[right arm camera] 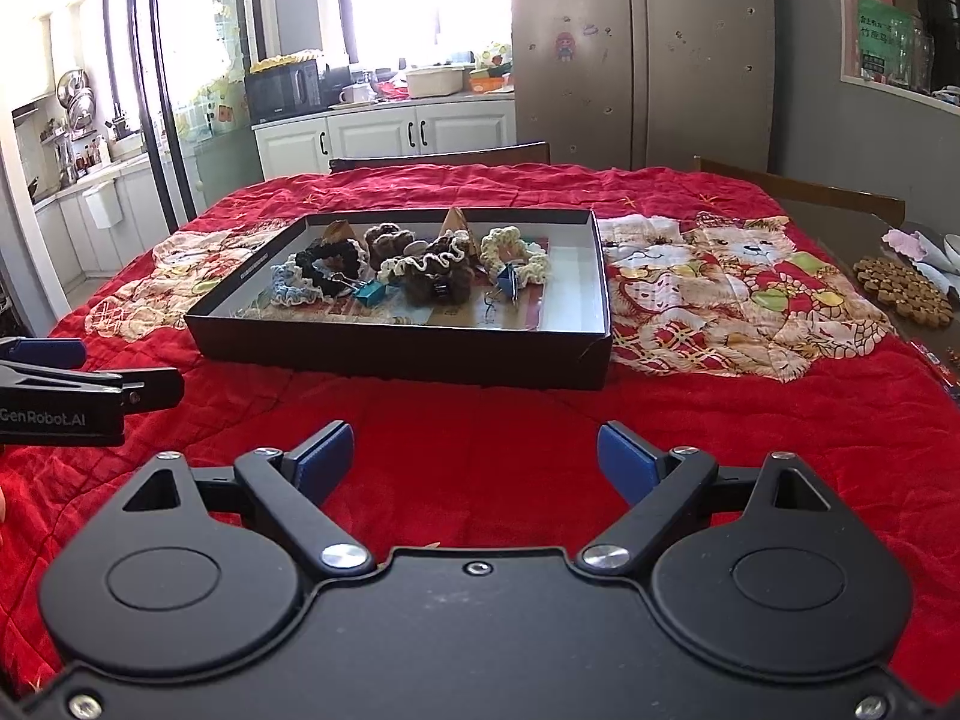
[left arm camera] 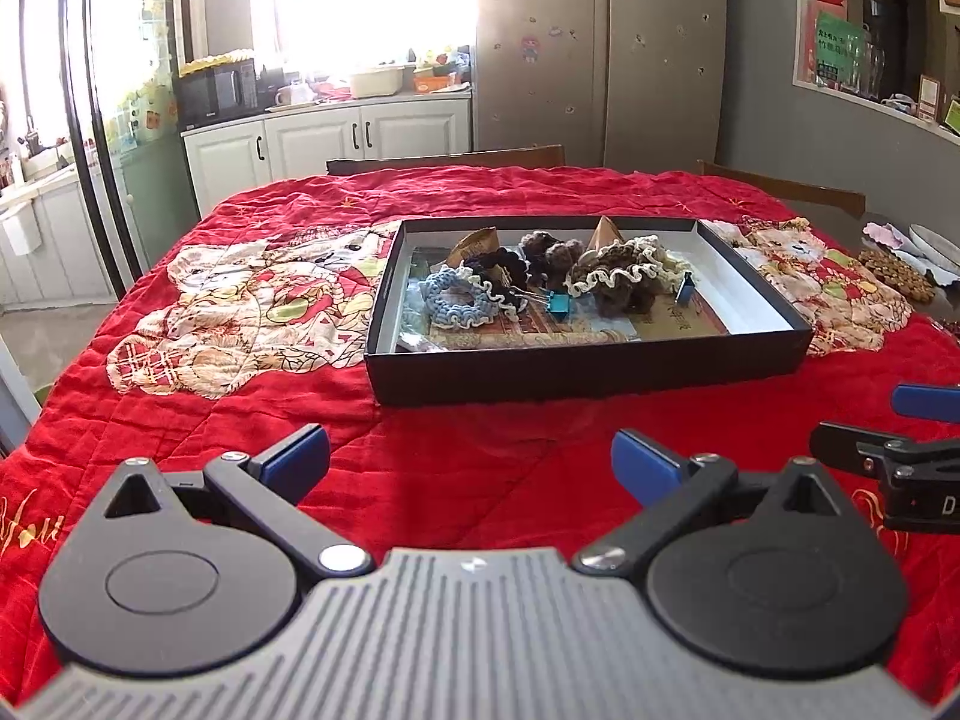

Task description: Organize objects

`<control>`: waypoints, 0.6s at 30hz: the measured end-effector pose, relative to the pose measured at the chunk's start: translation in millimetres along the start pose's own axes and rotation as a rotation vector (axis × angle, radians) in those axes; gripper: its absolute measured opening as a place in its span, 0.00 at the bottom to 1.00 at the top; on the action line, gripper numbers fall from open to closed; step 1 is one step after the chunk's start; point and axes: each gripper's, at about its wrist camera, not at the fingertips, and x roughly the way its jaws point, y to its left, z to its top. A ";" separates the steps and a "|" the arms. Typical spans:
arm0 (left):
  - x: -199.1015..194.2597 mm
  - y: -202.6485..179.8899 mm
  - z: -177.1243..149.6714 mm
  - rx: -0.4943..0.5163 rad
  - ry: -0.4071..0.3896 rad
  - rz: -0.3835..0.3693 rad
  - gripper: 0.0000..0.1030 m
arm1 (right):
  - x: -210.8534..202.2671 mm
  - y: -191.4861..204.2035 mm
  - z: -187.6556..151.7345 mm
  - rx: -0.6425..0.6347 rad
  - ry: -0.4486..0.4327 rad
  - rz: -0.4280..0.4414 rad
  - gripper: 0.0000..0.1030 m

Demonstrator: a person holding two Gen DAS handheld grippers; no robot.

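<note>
**Both grippers empty before a filled box**

The left hand-held gripper [left arm camera: 471,462] and the right hand-held gripper [right arm camera: 474,459] hover side by side over the near edge of the desk, each with its blue pads spread wide and nothing between them. Ahead, toward the middle of the red quilt [left arm camera: 240,420] that covers the desk, stands a shallow black box [left arm camera: 588,369].

Inside the box lie the small things:
- a light blue crocheted scrunchie [left arm camera: 453,303] at the left
- a black one with pale trim [left arm camera: 501,276] just behind it
- brown and cream ruffled ones [left arm camera: 618,279] toward the middle
- a teal binder clip [left arm camera: 559,304]
- a blue clip [right arm camera: 509,283] further right
- flat printed papers [left arm camera: 540,330] beneath them

Nothing of this kind shows loose on the quilt in front of the box.

That picture fits two stages: everything already gathered into the box, or a full box whose contents are to be sorted out. The views do not settle which. Any reach into the box would mean clearing its near wall and picking one soft, tangled piece out of the heap without dragging its neighbours along.
</note>
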 end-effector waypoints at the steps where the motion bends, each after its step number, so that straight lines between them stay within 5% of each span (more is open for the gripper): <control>1: 0.1 -0.1 0.0 0.000 0.002 -0.001 1.00 | 0.3 0.2 -0.3 0.000 0.002 0.000 0.86; 18: -2.7 -2.2 -1.4 0.010 -0.005 -0.006 1.00 | 0.6 1.4 -0.7 -0.004 0.004 0.005 0.86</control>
